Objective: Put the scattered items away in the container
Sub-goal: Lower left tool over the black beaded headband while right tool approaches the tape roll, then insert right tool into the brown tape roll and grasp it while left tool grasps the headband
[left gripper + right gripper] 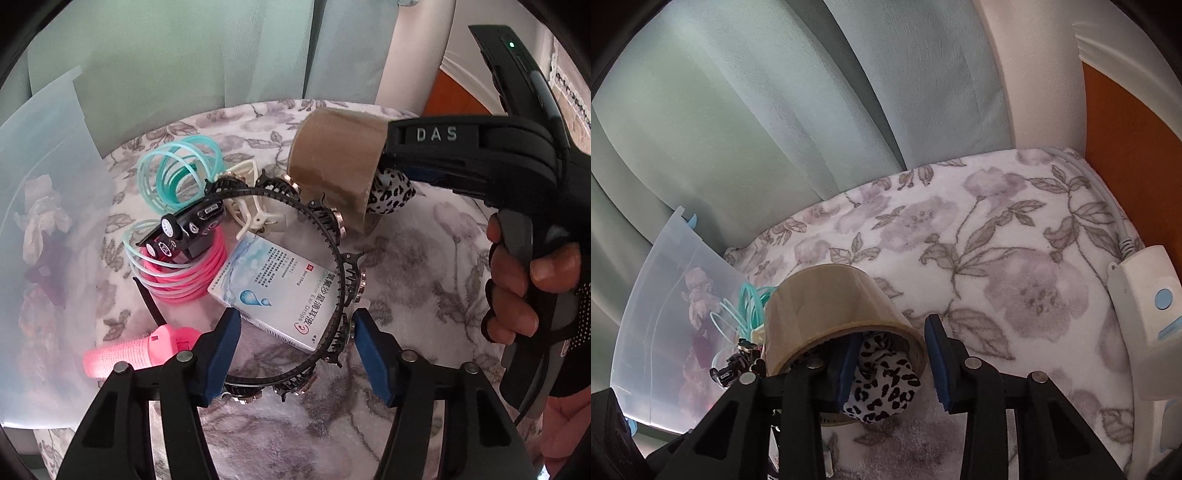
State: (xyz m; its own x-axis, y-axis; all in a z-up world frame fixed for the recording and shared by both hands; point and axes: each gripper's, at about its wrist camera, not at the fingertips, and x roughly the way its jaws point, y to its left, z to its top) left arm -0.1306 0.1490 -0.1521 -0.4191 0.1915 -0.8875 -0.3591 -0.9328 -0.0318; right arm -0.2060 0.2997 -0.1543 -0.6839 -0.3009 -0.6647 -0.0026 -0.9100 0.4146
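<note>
My left gripper [295, 318] points down over a white box of ear drops [275, 291] and a black toothed headband [345, 266]. Its blue pads [227, 347] straddle both with a little room left, so it is open. My right gripper [894, 332] is shut on a brown tape roll [827, 306]: one finger is inside the roll, the other outside its wall. A leopard-print cloth [882, 387] is tucked in the roll. In the left wrist view the tape roll [332, 162] sits tilted on the right gripper [391, 166]. The translucent container [55, 184] stands at the left.
Teal coils [177, 173], pink coils [184, 277], a small black device [188, 229], a cream hair claw [251, 214] and a pink hair roller [122, 358] lie on the floral blanket [1015, 240]. A white power strip [1145, 314] lies at the right edge. Curtains hang behind.
</note>
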